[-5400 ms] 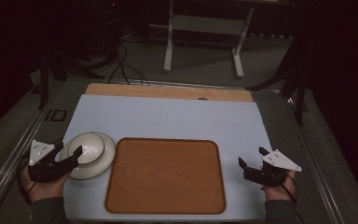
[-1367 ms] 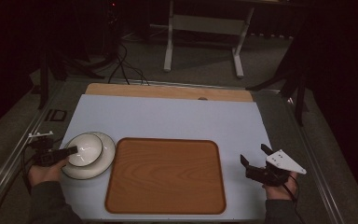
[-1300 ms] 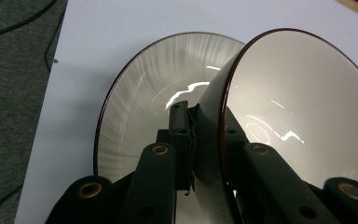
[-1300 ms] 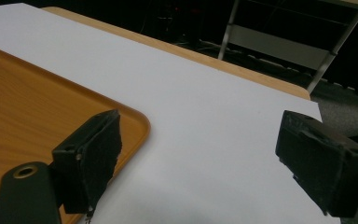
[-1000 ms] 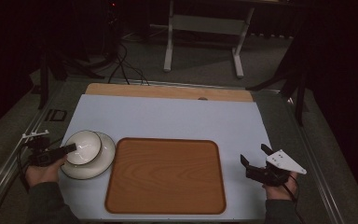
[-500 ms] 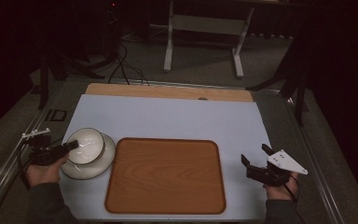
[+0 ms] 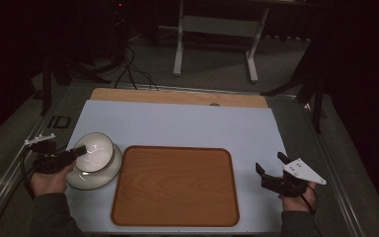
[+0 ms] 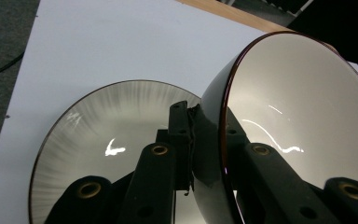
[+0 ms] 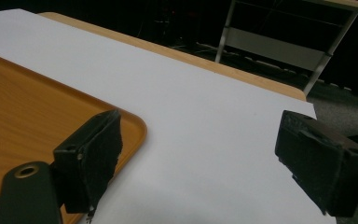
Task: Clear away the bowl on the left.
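While my left gripper (image 8: 205,154) pinches the rim of a tilted white bowl (image 8: 303,130), a saucer (image 8: 107,140) lies beneath it. My right gripper (image 7: 275,170) rests spread wide beside the wooden tray (image 7: 175,185).

left gripper (image 7: 79,150) clamped, right gripper (image 7: 271,170) agape

Bowl (image 8: 303,116): glossy white inside, dark outside, thin dark-red line along the rim.
Plate (image 8: 107,135): off-white, with fine grey streaks radiating toward a thin dark edge.
Tray (image 7: 175,185): warm orange-brown wood grain, same tone on its raised rim.
Table cover (image 7: 187,126): plain pale blue-white sheet, no pattern.
Table edge (image 7: 177,96): light wood strip along the far side.
Left gripper (image 8: 205,140): black jaws, brass-coloured screw holes.
Right gripper (image 9: 198,161): black jaws; a light grey plate on top in the high view.
Floor (image 7: 212,64): dull grey, under a white-legged frame and black cables.
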`<move>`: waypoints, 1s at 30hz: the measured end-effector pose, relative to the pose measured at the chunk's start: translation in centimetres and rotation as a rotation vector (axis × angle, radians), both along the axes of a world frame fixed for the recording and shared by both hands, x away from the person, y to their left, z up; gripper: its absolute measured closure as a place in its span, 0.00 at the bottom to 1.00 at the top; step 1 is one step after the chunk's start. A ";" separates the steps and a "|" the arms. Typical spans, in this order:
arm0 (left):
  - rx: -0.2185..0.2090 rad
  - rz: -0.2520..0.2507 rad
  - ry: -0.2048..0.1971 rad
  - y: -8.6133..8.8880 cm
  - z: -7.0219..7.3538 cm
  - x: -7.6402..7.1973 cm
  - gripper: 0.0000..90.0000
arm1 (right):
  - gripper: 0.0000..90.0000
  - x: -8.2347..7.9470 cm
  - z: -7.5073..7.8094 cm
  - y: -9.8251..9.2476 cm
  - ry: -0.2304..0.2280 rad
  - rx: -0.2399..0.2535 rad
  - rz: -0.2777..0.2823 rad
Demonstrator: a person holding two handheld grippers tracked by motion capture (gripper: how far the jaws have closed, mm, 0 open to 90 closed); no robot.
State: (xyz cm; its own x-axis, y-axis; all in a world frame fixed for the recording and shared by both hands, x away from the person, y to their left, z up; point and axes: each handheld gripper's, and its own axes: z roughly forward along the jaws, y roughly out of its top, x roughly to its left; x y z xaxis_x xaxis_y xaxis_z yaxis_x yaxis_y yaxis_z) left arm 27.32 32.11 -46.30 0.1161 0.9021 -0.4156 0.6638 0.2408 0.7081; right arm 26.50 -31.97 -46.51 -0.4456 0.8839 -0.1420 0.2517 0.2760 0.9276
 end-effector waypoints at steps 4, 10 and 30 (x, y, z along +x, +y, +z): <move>-0.001 -0.004 -0.007 -0.4 0.1 0.0 0.90 | 0.16 0.0 0.0 0.0 -0.003 0.001 -0.003; 0.001 -0.012 -0.012 -1.0 0.2 0.1 0.90 | 0.16 0.0 0.1 -0.1 -0.006 0.006 -0.004; 0.002 -0.084 -0.001 -3.6 -0.2 1.1 0.90 | 0.16 0.0 0.1 -0.1 -0.010 0.005 -0.003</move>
State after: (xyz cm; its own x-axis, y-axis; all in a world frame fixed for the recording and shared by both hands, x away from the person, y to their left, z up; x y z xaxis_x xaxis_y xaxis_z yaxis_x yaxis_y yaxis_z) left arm 28.46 28.48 -46.49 0.1919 0.8901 -0.4133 0.6810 0.1825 0.7092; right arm 26.46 -32.03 -46.43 -0.4414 0.8860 -0.1419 0.2434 0.2705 0.9315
